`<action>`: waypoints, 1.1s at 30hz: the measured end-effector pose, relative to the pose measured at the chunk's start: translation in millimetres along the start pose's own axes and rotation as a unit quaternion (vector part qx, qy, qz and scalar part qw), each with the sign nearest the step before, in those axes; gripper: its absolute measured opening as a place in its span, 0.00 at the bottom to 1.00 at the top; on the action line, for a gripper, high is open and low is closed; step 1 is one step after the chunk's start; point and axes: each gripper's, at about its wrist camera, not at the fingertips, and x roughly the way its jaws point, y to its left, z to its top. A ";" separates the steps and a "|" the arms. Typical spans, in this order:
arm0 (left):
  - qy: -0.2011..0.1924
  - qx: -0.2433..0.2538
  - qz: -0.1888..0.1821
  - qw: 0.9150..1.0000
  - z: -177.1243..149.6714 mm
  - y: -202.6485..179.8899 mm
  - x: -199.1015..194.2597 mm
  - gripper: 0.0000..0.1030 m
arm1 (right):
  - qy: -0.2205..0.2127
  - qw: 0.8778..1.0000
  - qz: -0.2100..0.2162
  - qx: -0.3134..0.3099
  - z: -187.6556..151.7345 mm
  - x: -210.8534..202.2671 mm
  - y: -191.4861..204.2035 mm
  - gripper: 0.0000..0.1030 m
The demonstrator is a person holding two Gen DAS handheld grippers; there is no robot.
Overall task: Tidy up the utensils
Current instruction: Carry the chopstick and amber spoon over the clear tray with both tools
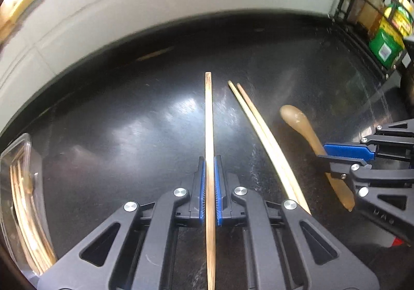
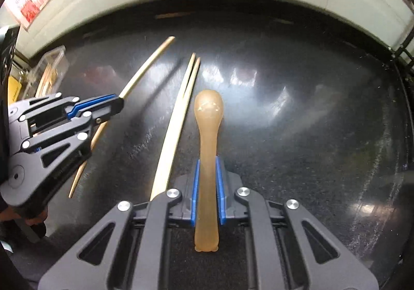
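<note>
My left gripper (image 1: 209, 160) is shut on a single wooden chopstick (image 1: 208, 114), which runs straight out between its blue pads over the black counter (image 1: 116, 121). To its right a pair of pale chopsticks (image 1: 256, 124) lies flat on the counter. Further right is a translucent amber spoon (image 1: 297, 119), and my right gripper (image 1: 333, 158) is shut on its handle. In the right wrist view the spoon (image 2: 208, 114) points bowl-forward from the right gripper (image 2: 207, 163). The pair (image 2: 181, 108) lies just left of it. The left gripper (image 2: 117, 104) holds its chopstick (image 2: 147, 64) at the far left.
A clear plastic container (image 1: 15, 160) with several chopsticks inside sits at the counter's left edge, and also shows as the container (image 2: 51, 62). A black wire rack (image 1: 362, 5) with a green box (image 1: 385, 44) stands at the back right. A white tiled wall (image 1: 129, 5) borders the counter.
</note>
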 end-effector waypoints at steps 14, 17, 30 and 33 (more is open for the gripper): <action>-0.053 -0.066 0.049 0.995 -1.7 17.4 -116.5 0.06 | -0.093 0.996 0.014 -0.008 -7.1 -108.8 21.3 0.12; -0.059 -0.079 0.057 0.993 -11.0 21.3 -136.2 0.06 | -0.104 0.994 0.019 -0.017 -11.2 -123.8 34.7 0.12; -0.072 -0.141 0.098 0.982 -66.1 88.1 -190.7 0.06 | -0.114 0.989 0.050 -0.078 -16.3 -135.8 131.7 0.12; -0.072 -0.161 0.113 0.978 -82.5 114.3 -200.7 0.06 | -0.112 0.988 0.057 -0.093 -13.1 -130.7 159.9 0.12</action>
